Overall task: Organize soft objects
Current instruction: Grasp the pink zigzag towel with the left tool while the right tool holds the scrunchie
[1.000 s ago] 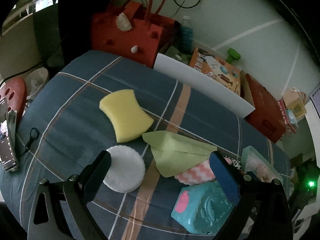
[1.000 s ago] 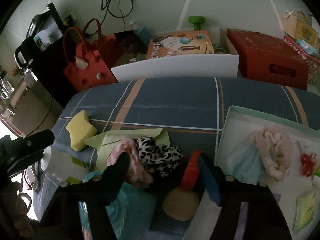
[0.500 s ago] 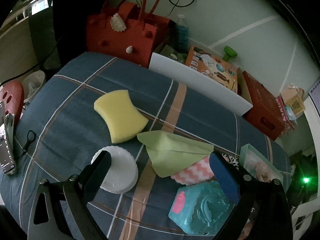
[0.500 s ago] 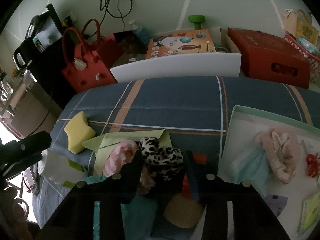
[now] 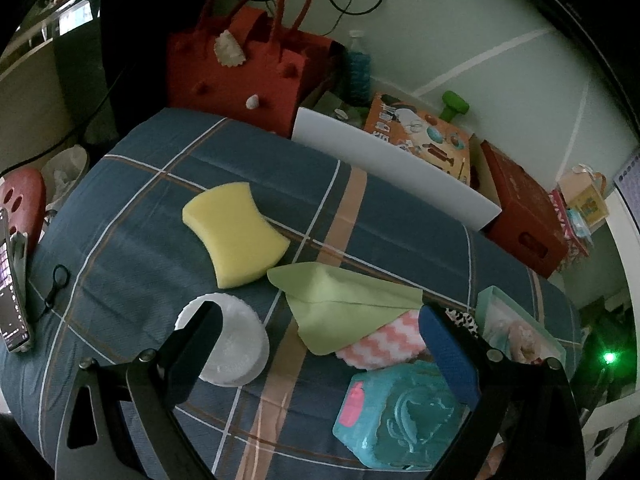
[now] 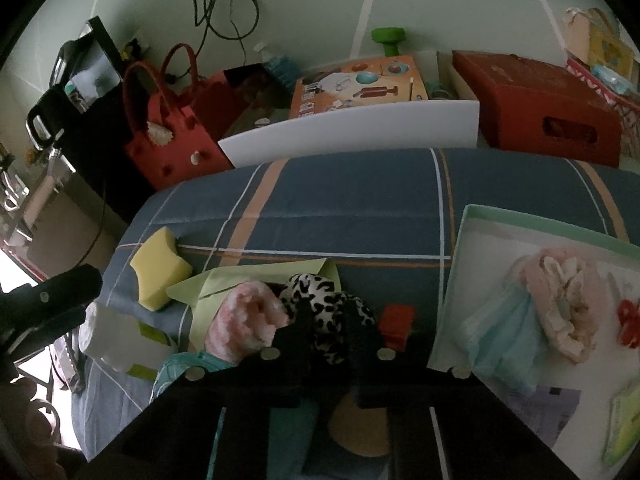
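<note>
My right gripper [image 6: 332,326] has closed on the leopard-print scrunchie [image 6: 320,294], which lies beside a pink fluffy roll [image 6: 248,320] on a green cloth [image 6: 256,276]. The open mint-rimmed box [image 6: 464,240] to its right holds a pink scrunchie [image 6: 560,292] and a pale blue cloth [image 6: 496,340]. My left gripper [image 5: 320,336] is open and empty above the green cloth [image 5: 340,300], with a yellow sponge [image 5: 234,234], a white round pad [image 5: 236,348] and a teal pouch [image 5: 400,412] around it.
A red felt bag [image 5: 240,68], a white board [image 5: 392,164] and a red box [image 5: 524,216] stand behind the blue plaid surface [image 5: 140,240]. A phone [image 5: 10,292] lies at the left edge. An orange clip [image 6: 396,322] sits by the box.
My right gripper moved forward and closed its jaws around the leopard-print scrunchie. My left gripper stayed open and drew back slightly.
</note>
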Tool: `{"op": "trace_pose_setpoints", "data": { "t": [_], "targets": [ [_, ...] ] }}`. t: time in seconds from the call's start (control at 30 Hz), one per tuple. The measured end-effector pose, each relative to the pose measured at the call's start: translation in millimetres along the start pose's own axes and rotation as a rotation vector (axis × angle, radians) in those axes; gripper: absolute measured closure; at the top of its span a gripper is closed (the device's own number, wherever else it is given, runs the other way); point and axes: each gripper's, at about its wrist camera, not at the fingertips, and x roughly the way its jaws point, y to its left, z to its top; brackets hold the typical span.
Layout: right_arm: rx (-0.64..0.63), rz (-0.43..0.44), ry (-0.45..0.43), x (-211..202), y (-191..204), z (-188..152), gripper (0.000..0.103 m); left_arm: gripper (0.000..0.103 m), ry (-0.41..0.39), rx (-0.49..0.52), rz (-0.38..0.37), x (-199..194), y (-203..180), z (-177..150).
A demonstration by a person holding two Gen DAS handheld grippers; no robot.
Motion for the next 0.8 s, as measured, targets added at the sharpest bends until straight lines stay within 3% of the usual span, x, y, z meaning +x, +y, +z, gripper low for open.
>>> {"op": "trace_pose_setpoints", "data": {
  "t": [0.8],
  "targets": [
    [0.013,0.027,0.018,-2.9,-5.0,1.4,0.090,0.011,0.054,0.132,-0.037,23.0,-48.5,-0.8]
  ]
}}
